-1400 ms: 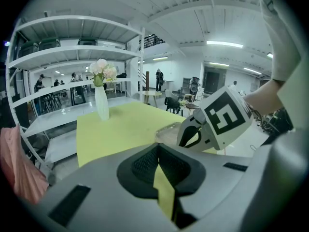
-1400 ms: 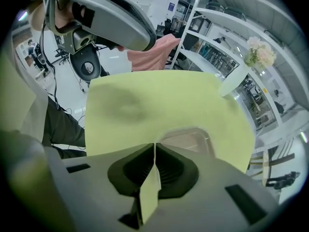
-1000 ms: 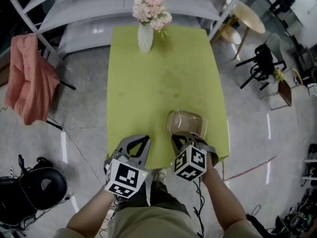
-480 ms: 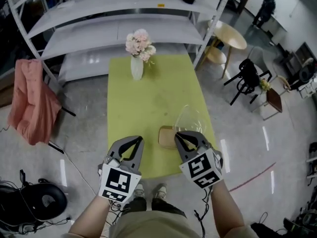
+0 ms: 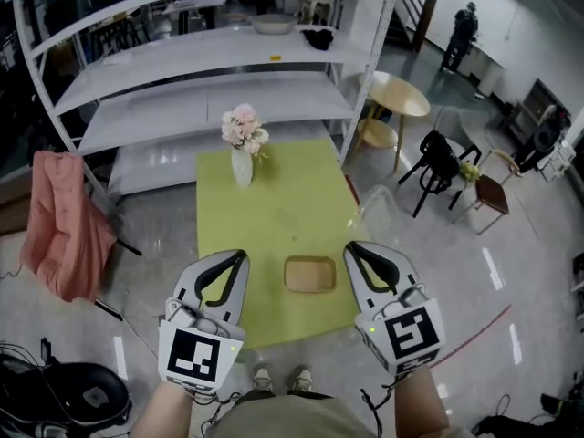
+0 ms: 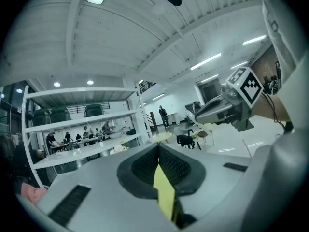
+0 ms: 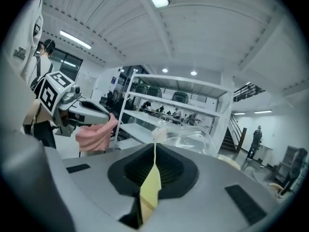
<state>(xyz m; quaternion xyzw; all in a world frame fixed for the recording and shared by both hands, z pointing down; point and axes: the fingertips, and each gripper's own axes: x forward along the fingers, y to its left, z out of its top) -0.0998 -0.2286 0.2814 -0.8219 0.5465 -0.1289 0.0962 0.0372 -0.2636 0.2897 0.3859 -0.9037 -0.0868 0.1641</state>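
Two grippers tilted upward, left gripper (image 5: 239, 256) fingers pressed together, right gripper (image 5: 352, 248) fingers pinching clear lid (image 5: 375, 212)

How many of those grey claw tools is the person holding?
2: the left gripper, shut and empty, left of the tan tray; the right gripper, right of it, shut on a clear lid.
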